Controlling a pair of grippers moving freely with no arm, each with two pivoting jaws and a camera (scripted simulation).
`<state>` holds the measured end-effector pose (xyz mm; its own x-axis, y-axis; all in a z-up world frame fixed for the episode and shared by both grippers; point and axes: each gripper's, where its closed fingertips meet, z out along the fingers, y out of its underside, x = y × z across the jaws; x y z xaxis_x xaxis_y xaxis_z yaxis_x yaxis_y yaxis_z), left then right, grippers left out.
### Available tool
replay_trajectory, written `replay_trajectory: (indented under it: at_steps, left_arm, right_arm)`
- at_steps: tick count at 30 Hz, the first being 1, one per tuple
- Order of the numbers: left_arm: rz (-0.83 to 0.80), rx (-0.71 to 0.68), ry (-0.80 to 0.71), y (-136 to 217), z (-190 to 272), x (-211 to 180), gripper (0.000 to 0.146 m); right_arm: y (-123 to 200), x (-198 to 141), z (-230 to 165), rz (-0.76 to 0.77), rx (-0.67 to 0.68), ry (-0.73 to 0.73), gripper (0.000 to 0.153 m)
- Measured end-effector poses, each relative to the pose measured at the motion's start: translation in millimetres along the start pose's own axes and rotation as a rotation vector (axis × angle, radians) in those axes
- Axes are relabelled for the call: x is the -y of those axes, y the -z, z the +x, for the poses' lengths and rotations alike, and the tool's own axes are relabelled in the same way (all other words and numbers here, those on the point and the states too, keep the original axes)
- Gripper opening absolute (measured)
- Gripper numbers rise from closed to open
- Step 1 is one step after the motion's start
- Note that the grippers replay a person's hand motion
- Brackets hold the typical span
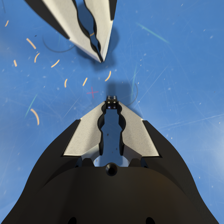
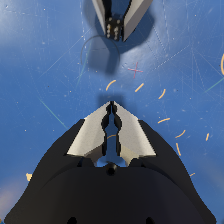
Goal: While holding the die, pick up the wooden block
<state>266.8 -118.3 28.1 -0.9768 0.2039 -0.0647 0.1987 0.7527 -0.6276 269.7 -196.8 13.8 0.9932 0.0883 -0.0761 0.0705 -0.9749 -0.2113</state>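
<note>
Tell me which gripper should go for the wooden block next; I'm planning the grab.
Right. The left gripper is clamped on the die, while the right gripper is shut and empty. The block shows in neither view.

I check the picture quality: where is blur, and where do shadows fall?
Left wrist view: die in the left gripper sharp, right gripper soft; shadows on the blue surface. Right wrist view: the far die is blurred, its shadow lying below it.
</note>
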Motion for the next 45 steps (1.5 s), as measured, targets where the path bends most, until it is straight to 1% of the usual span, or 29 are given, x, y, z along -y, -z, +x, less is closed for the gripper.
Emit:
replay_trajectory:
  at_steps: [3,5,6,7,10,12,15,19,21,22,24,27,30,36,38,41,45]
  left_arm:
    - [-0.027,0.063,0.000,14.5,-2.1,-12.2,0.016]
    - [-0.056,0.108,0.014,22.0,-4.9,-23.1,0.016]
    - [-0.074,0.136,0.013,26.7,-6.3,-28.5,0.016]
    - [-0.062,0.162,0.022,32.1,-8.4,-30.7,0.016]
    - [-0.001,0.230,0.071,44.1,-17.8,-33.5,0.016]
    - [-0.035,0.321,0.064,50.5,-31.3,-38.5,0.016]
    - [-0.018,0.442,0.116,63.5,-56.0,-40.6,0.016]
    - [0.019,0.673,0.211,92.1,-97.0,-50.6,0.016]
    - [0.049,0.755,0.252,104.1,-110.4,-54.2,0.016]
    - [0.064,0.780,0.264,108.0,-114.5,-55.1,0.016]
    - [0.083,0.801,0.281,111.7,-118.7,-56.3,0.016]
    - [0.087,0.803,0.280,111.4,-119.9,-55.6,0.016]
    - [0.081,0.801,0.269,109.6,-119.3,-54.5,0.016]
    - [0.096,0.809,0.282,113.2,-120.4,-53.8,0.016]
    - [0.096,0.809,0.281,113.0,-120.5,-53.7,0.016]
    - [0.084,0.806,0.276,110.7,-120.2,-54.1,0.016]
    - [0.081,0.808,0.274,110.3,-120.4,-54.2,0.016]
  right_arm:
    - [0.5,0.0,-0.3,0.023,-0.029,0.013,0.000]
    - [2.1,-1.0,-2.4,0.066,-0.019,0.010,0.000]
    - [4.6,0.1,-3.7,0.101,-0.014,0.002,0.001]
    - [8.8,2.1,-4.6,0.148,-0.016,-0.004,0.005]
    - [27.6,11.5,-0.9,0.283,-0.053,-0.013,0.006]
    - [40.6,27.8,5.3,0.394,-0.084,-0.013,0.004]
    - [45.6,55.3,13.4,0.477,-0.118,-0.004,0.002]
    - [29.9,105.6,17.4,0.581,-0.114,0.033,0.000]
    - [19.0,124.7,23.5,0.590,-0.125,0.034,0.000]
    - [13.5,132.7,23.2,0.594,-0.102,0.027,0.000]
    - [2.1,142.8,18.5,0.576,-0.007,0.034,0.000]
    - [-13.4,149.3,19.3,0.525,0.031,0.033,0.000]
    - [-25.6,146.2,17.9,0.458,0.051,0.039,0.000]
    - [-13.0,140.0,21.7,0.486,0.049,0.012,0.000]
    - [-15.6,137.8,20.7,0.483,0.071,0.005,0.000]
    - [-25.3,134.3,19.4,0.433,0.067,0.022,0.000]
    - [-17.3,130.3,19.1,0.453,0.076,0.015,0.000]
